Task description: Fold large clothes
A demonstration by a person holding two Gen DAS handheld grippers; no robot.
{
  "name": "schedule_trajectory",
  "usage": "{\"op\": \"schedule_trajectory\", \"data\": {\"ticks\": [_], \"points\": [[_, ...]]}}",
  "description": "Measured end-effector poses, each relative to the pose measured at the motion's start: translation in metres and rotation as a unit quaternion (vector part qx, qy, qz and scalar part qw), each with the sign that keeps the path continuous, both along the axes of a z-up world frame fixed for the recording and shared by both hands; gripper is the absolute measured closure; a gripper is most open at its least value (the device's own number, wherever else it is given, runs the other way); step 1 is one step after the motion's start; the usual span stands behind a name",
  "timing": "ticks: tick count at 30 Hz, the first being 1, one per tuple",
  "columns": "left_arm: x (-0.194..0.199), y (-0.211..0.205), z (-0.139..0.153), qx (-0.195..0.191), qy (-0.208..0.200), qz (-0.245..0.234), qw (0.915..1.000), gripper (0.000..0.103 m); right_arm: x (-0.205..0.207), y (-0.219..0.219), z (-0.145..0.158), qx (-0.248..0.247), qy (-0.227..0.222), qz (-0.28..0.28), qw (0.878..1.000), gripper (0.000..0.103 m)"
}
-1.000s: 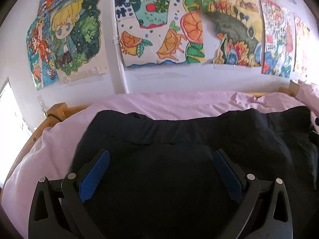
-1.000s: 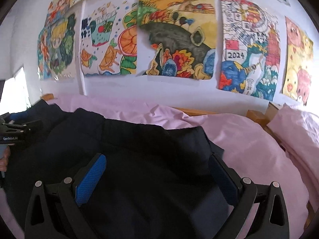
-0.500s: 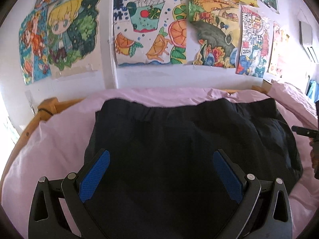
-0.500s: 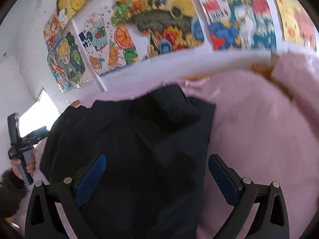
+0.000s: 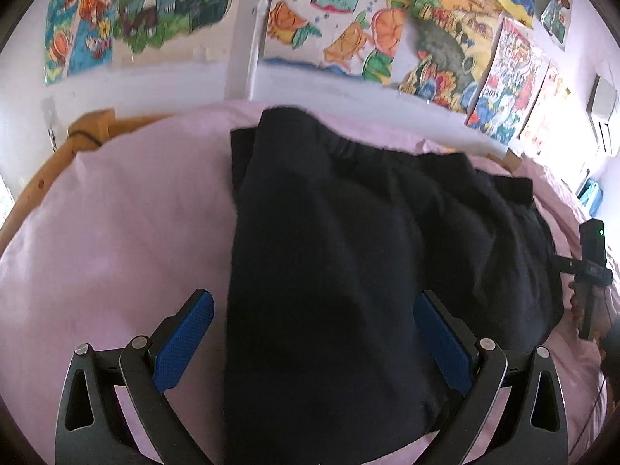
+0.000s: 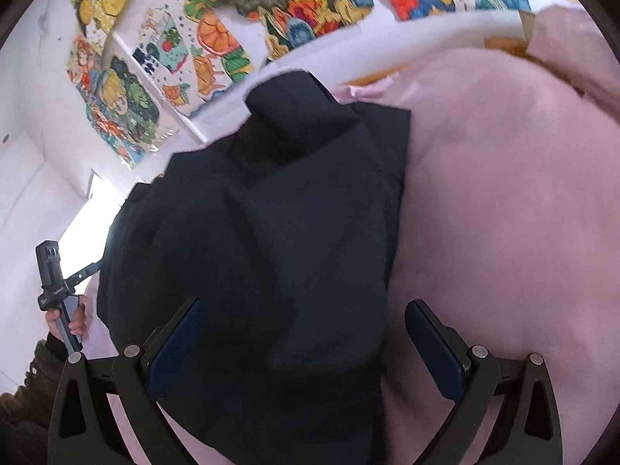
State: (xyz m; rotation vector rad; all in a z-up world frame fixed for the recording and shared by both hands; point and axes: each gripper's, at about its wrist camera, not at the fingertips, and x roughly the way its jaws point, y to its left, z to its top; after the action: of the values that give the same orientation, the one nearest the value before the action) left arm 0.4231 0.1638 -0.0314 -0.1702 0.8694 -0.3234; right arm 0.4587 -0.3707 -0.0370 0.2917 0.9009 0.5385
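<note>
Left wrist view, going left to right: a wood bed frame (image 5: pixel 58 155) runs along the far left edge. A pink sheet (image 5: pixel 116 224) covers the bed, smooth w/ a few soft bumps. Behind it is a white wall (image 5: pixel 162 81) full of bright kid drawings (image 5: pixel 333 27): a cartoon kid, orange slices, a big dark animal, a 2024 poster. Far right up high sits a white box on the wall, maybe an AC unit (image 5: pixel 602 116).

The dark garment (image 5: pixel 368 255) lies in the middle of the bed, from near the wall down to the camera. It looks dark navy or black, bunched and wrinkly, w/ a folded layer sticking out at the top left.

The left gripper (image 5: pixel 314 345) is low at the bottom, its tongs spread wide. The blue pads (image 5: pixel 182 345) are apart and pinch nothing. The left pad is over pink sheet, the right pad over the cloth.

Right wrist view: at far left a hand (image 6: pixel 69 319) holds the other tool's handle, upright, w/ a dark sleeve (image 6: pixel 23 387) below. A bright window is behind it. The garment is in the middle, pink sheet to the right.

The right gripper (image 6: pixel 306 345) is also spread wide, empty, cloth between and under the pads.
</note>
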Motion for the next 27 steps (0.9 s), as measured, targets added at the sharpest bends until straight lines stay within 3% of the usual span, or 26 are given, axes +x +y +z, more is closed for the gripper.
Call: {"op": "schedule_trajectory", "data": {"ticks": [6, 12, 21, 27], "points": [[0.014, 0.009, -0.023, -0.01, 0.048, -0.046, 0.9977, 0.001, 0.007, -0.001, -0.012, -0.008, 0.012, 0.02, 1.0, 0.0], [0.03, 0.018, -0.035, -0.052, 0.081, -0.091, 0.9912, 0.001, 0.012, 0.002, -0.022, 0.004, 0.027, 0.07, 0.997, 0.0], [0.046, 0.017, -0.046, -0.072, 0.112, -0.158, 0.9786, 0.001, 0.017, -0.003, -0.03, 0.033, 0.039, 0.13, 0.99, 0.0], [0.056, 0.024, -0.062, -0.102, 0.145, -0.193, 0.965, 0.001, 0.015, -0.009, -0.031, 0.052, 0.049, 0.153, 0.986, 0.0]]}}
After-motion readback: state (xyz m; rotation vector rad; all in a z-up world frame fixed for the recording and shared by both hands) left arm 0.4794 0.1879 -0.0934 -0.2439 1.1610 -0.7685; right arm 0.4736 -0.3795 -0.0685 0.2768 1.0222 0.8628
